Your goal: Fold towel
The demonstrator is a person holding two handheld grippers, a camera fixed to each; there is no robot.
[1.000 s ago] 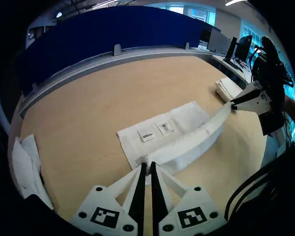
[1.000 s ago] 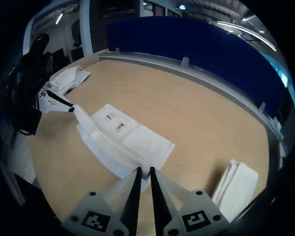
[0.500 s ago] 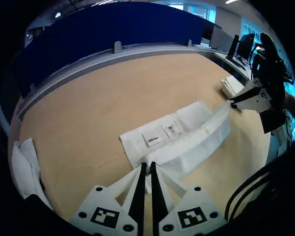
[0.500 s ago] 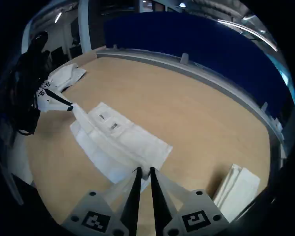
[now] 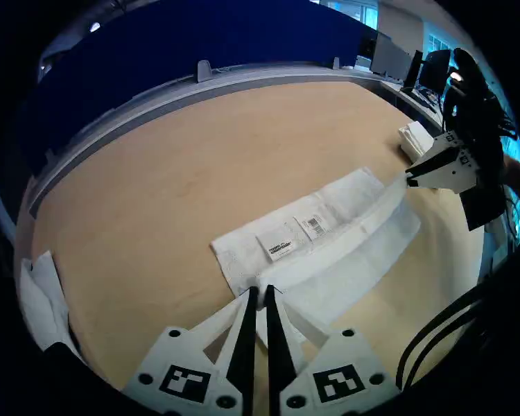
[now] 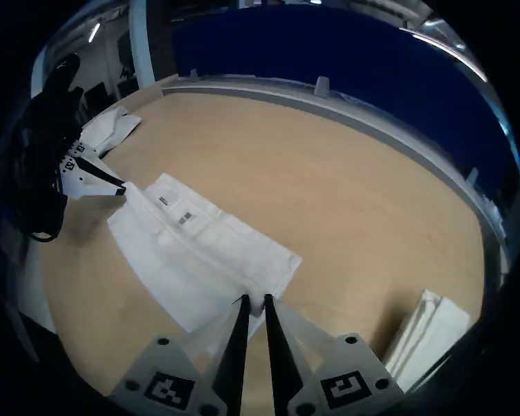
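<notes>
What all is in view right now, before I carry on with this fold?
towel: one, white, mid-table, one long edge held between the grippers
labels: two, white, on the towel's upper face
folded stack: one, white, table edge on the right gripper's side
loose cloth: one, white, table edge on the left gripper's side
table: one, light wood
partition: one, blue, behind the table
monitors: at least two, black, beyond the table's end
left gripper: white, black fingers, shut on a towel corner
right gripper: same, shut on another corner

Matt white cloth towel [image 5: 329,243], smooth wood-look table [image 5: 191,180]
</notes>
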